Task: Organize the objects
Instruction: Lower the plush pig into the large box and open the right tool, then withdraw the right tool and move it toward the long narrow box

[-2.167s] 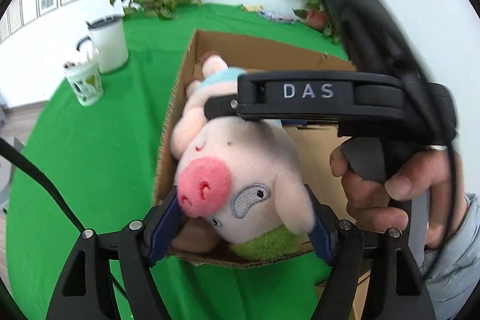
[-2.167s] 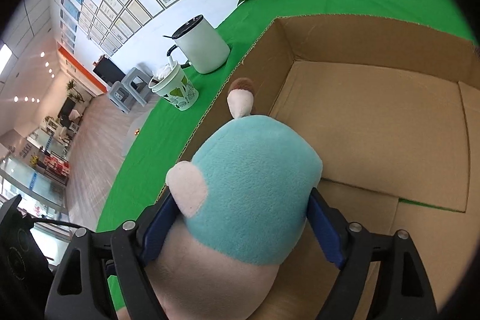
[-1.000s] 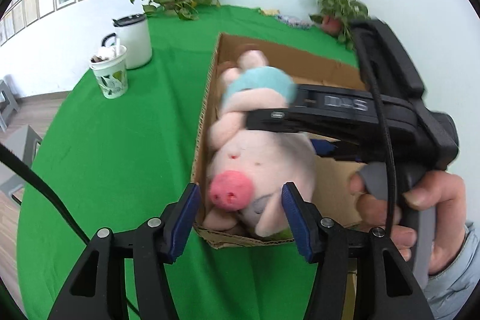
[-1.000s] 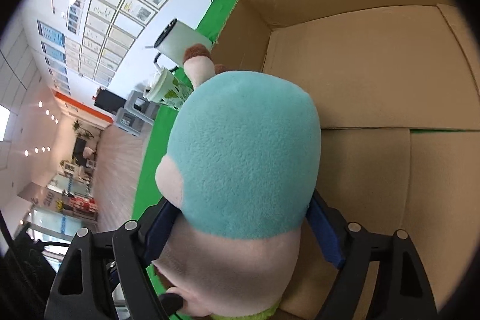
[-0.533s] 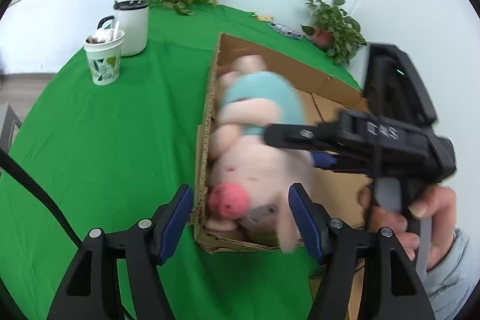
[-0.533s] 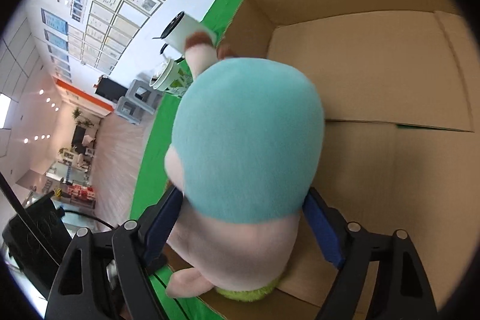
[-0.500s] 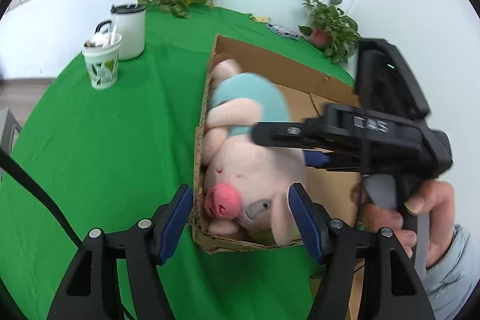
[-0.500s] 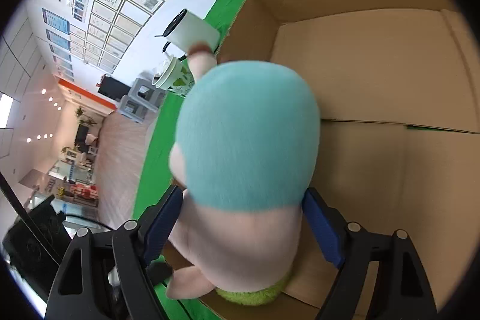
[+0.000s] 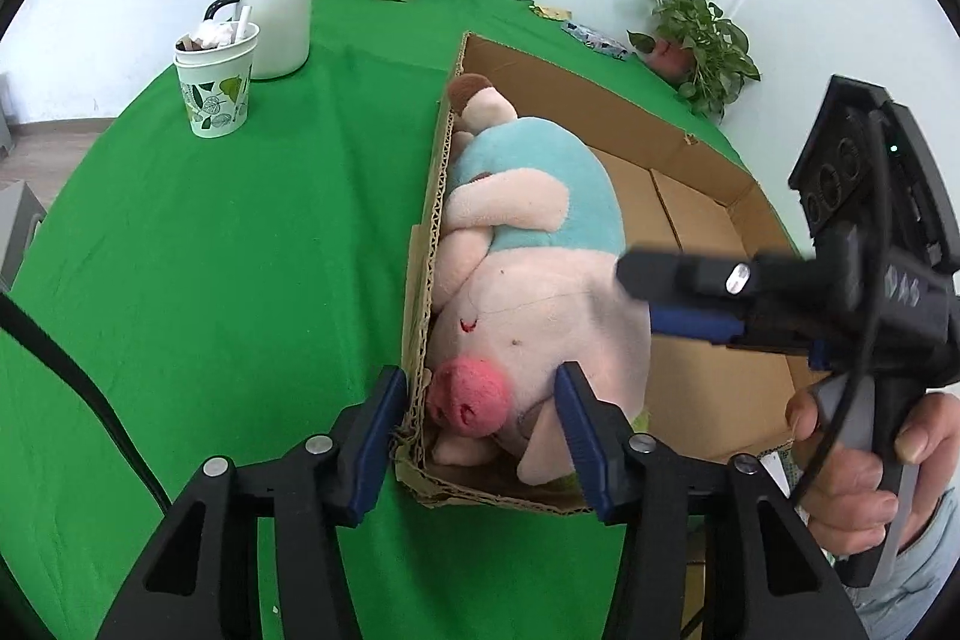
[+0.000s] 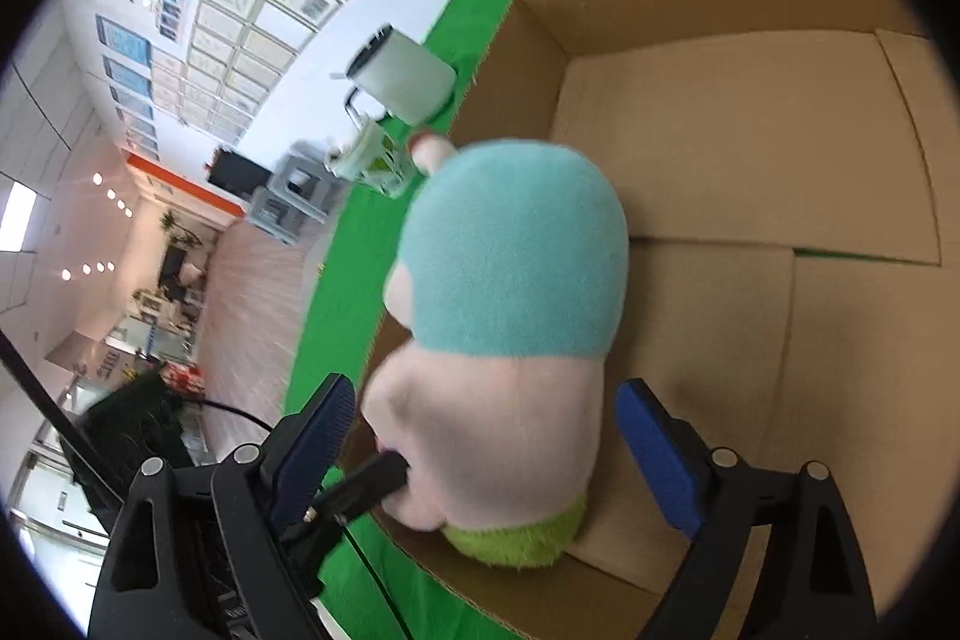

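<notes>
Left wrist view only: the pig's face, with its pink snout (image 9: 465, 396) and a floppy ear, plus the person's hand (image 9: 864, 466) around the handle of the right gripper (image 9: 690, 298); a paper cup (image 9: 215, 83) and a white mug (image 9: 277, 21) stand on the table (image 9: 210, 250) with two potted plants behind
Right wrist view only: the pig's back and teal top seen from behind, the bare cardboard floor of the box, a wall of framed pictures and a corridor off to the side
Plush pig (image 9: 528, 280): pale pink body, teal shirt, brown-tipped foot, green fluff at the head end; it lies along the left wall of the cardboard box (image 9: 708, 220), head toward the near corner
Plush pig, other view (image 10: 510, 292): the same left side of the box (image 10: 750, 148)
Left gripper (image 9: 480, 430): its jaws have just been closing and stand apart; one blue pad is outside the box wall, the other by the pig's ear, nothing pinched
Right gripper, own view (image 10: 492, 442): its jaws have just been opening and stand wide, pads clear of the pig on both sides
</notes>
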